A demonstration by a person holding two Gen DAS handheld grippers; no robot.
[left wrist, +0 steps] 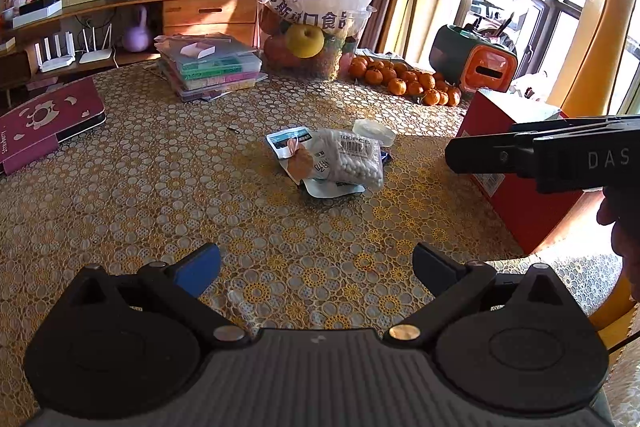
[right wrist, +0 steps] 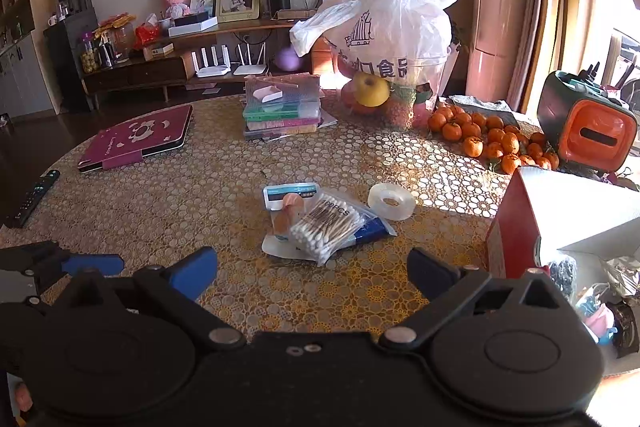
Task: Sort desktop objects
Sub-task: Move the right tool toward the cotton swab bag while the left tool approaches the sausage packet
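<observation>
Where lace lies, crinkly swab bag [right wrist: 326,223]

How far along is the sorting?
Some items already lie in the red box. Nothing is in hand: left claw and right claw are both open and empty. The cotton swab bag, packets under it and tape roll remain on the table.
</observation>
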